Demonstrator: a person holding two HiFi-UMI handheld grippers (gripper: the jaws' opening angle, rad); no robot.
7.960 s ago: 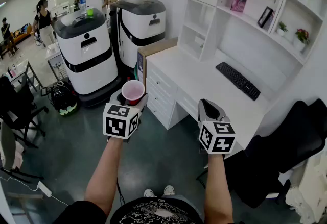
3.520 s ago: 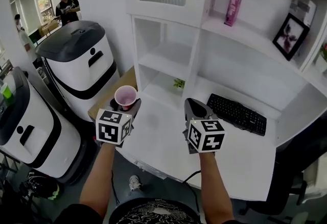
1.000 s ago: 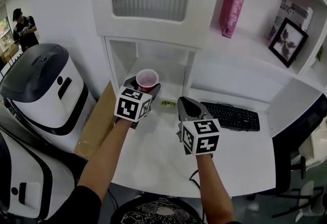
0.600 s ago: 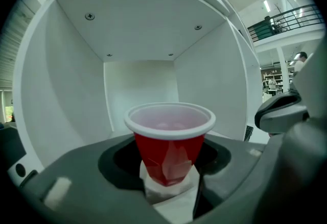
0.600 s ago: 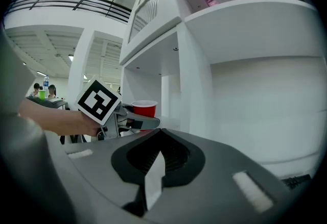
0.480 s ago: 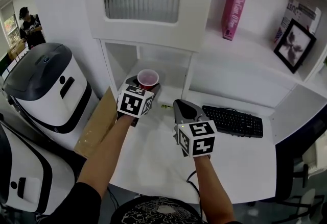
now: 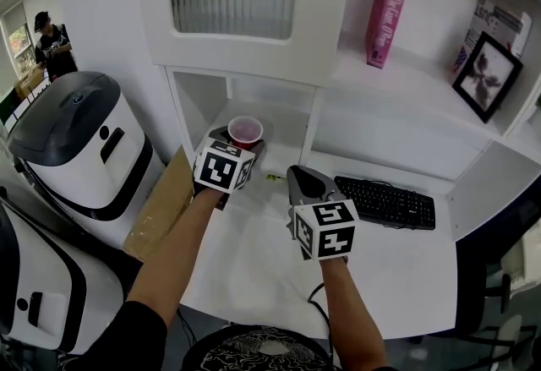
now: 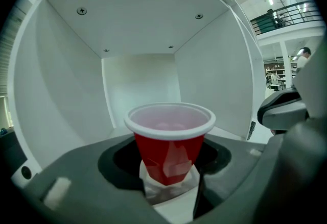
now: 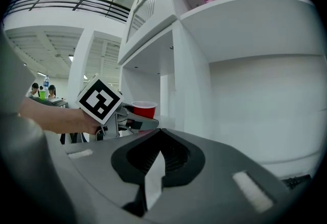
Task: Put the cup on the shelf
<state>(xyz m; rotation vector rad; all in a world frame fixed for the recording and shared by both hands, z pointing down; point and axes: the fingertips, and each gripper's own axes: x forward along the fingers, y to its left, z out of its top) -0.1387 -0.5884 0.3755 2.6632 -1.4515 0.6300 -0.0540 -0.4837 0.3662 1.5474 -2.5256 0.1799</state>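
A red plastic cup (image 7: 245, 132) with a white rim stands upright in my left gripper (image 7: 241, 144), whose jaws are shut on its lower part. In the left gripper view the cup (image 8: 170, 141) sits at the mouth of an open white shelf cubby (image 8: 138, 82), with bare walls behind it. My right gripper (image 7: 306, 183) hovers over the white desk (image 7: 254, 259) to the right, jaws shut with nothing between them. From the right gripper view the cup (image 9: 144, 109) and the left gripper (image 9: 134, 121) show to the left, beside the cubby's upright.
A black keyboard (image 7: 385, 201) lies on the desk to the right. A pink book (image 7: 385, 2) and a picture frame (image 7: 485, 76) stand on the upper shelf. A small green thing (image 7: 273, 177) lies by the cubby. White machines (image 7: 80, 145) stand at the left, with a person (image 7: 51, 44) behind.
Since a second ago the left gripper with the cup has edged slightly toward the cubby mouth. In the last half second almost nothing has moved.
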